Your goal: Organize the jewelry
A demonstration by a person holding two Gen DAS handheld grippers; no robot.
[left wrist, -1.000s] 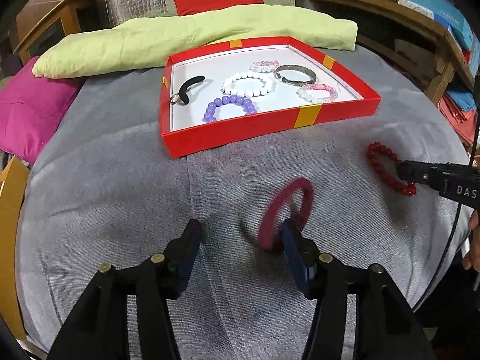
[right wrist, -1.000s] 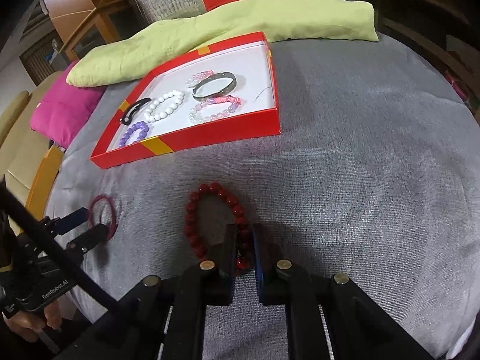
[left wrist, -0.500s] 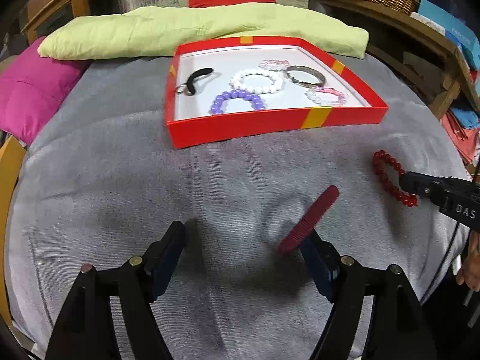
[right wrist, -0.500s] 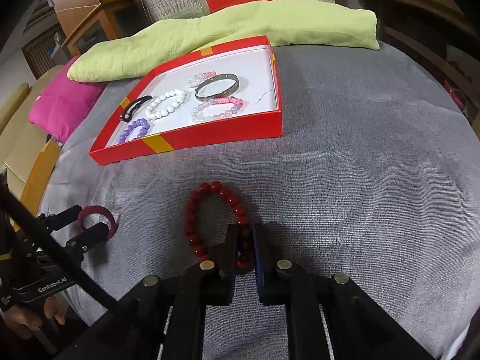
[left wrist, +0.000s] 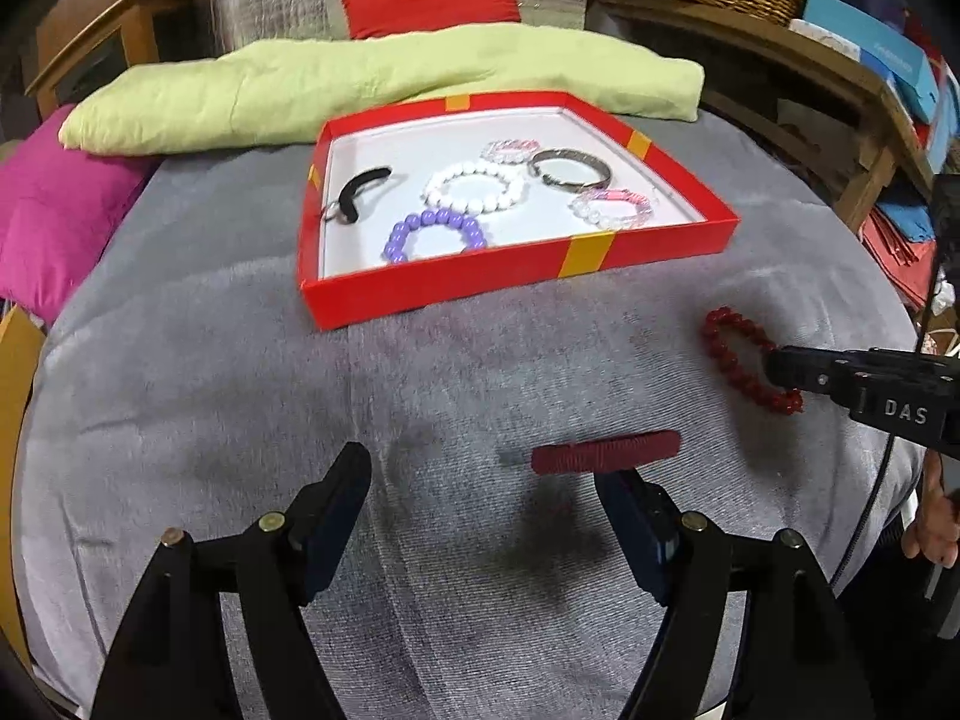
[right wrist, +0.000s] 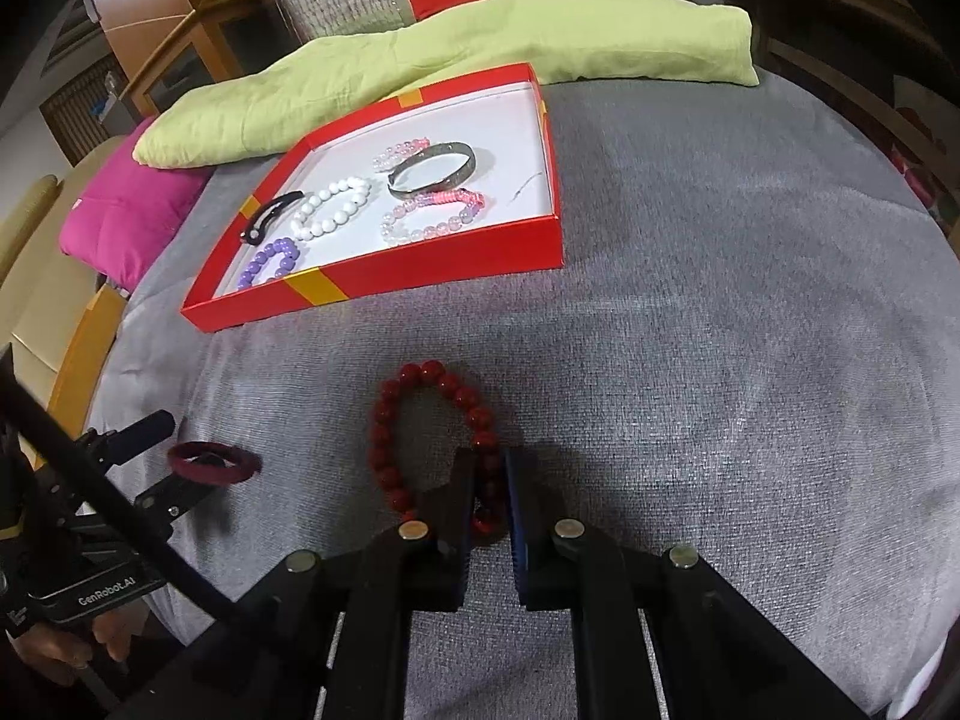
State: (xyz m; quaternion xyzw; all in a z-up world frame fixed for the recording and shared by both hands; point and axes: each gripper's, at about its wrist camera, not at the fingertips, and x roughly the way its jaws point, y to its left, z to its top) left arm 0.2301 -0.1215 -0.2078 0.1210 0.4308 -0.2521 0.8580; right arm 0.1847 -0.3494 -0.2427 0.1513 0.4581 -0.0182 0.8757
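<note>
The right gripper (right wrist: 487,480) is clamped on the red bead bracelet (right wrist: 420,420) low in the frame, and the left gripper (left wrist: 480,498) stands wide apart beneath the maroon hair tie (left wrist: 606,451), which rests on its right finger (left wrist: 624,495). In the upper middle, the red box (left wrist: 510,282) already holds six pieces, so these two remain to go in.

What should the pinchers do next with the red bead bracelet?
Probably lift it and carry it toward the red box. The right gripper is already shut on the red bead bracelet, which lies on the grey cloth outside the box where the other bracelets sit.
</note>
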